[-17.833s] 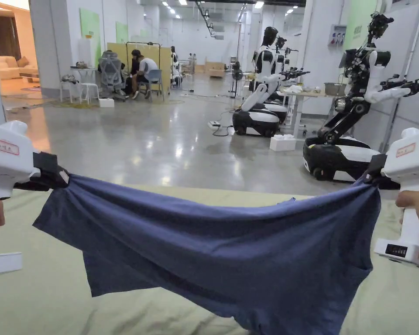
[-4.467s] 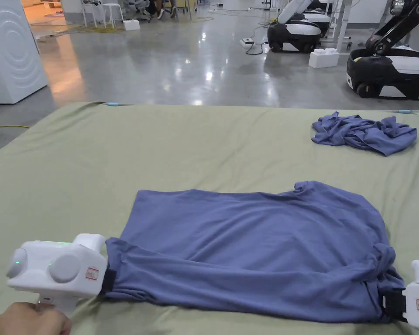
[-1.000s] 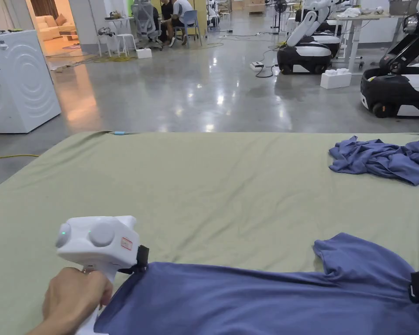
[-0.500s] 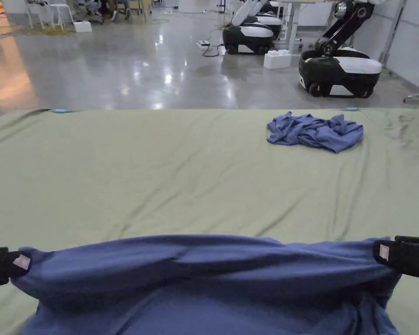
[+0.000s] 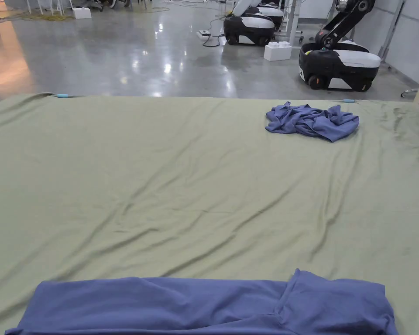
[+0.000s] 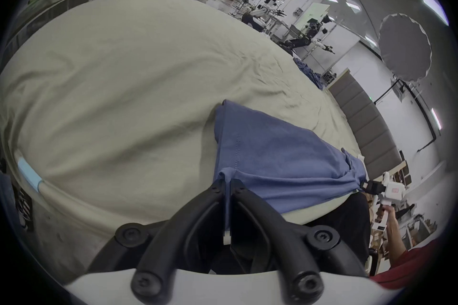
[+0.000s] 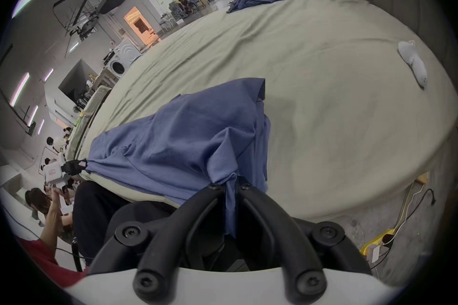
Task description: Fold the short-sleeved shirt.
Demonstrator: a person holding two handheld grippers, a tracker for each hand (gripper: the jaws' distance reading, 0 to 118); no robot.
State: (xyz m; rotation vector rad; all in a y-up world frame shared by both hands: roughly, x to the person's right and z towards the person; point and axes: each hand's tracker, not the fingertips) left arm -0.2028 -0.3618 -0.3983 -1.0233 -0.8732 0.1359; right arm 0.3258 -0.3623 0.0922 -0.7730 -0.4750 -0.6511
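Shirt partly folded at the near edge of the bed, both tongs clamped on its ends.

The bed [image 5: 195, 174], largest here, wears a matte olive sheet, softly creased. On its near edge lies the blue short-sleeved shirt [image 5: 204, 305], thin limp jersey with a stitched hem, doubled lengthwise into a long band; I judge one fold made, with crosswise folds and smoothing left. A second crumpled blue garment [image 5: 313, 122] lies far off to the right. The left tongs [image 6: 228, 186] pinch one bunched end of the shirt, the right tongs [image 7: 231, 183] the other; hard black plastic, jaws closed on cloth, which hangs between them.
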